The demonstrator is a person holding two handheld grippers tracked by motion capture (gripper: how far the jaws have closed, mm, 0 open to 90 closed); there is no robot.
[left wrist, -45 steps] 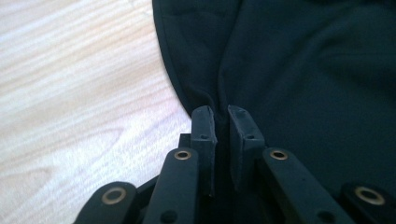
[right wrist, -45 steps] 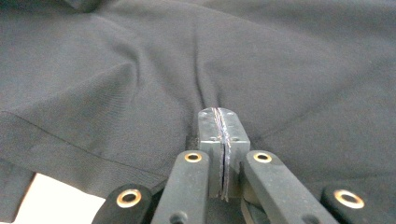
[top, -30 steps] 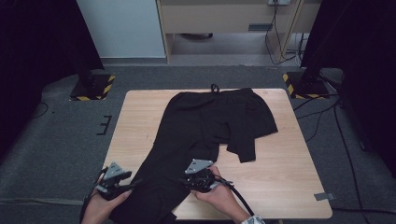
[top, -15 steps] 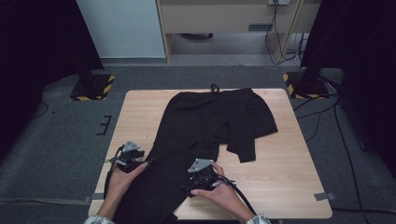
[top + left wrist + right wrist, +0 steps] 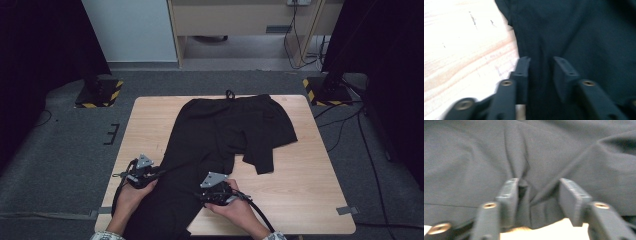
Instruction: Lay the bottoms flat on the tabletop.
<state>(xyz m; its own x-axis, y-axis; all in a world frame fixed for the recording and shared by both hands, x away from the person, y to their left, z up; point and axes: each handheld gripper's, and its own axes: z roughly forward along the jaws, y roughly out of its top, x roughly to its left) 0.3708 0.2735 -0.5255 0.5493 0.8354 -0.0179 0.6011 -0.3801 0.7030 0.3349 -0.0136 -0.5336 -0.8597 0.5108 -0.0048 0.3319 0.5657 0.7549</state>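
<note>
Moving in from the table's 8 o'clock edge over the last second, the left gripper (image 5: 161,171) now has its jaws at the left hem of the trousers (image 5: 220,135), apart, with dark cloth lying between them but not yet pinched, as its own view shows (image 5: 541,68). The right gripper (image 5: 202,192) has hardly shifted; it sits at the right edge of the same leg, near 6 o'clock, jaws also apart (image 5: 538,192), with a bunched fold of fabric rising between them. My judgement is that both hands are now set to close on the leg, perhaps to lift or fold it.

The trousers are black and lie across the middle of the table (image 5: 310,200), waistband with its drawstring loop at 12 o'clock. One leg runs long toward 7 o'clock and hangs over the near edge; the other is folded back short, ending toward 3 o'clock. The cloth looks soft, with shallow creases.
</note>
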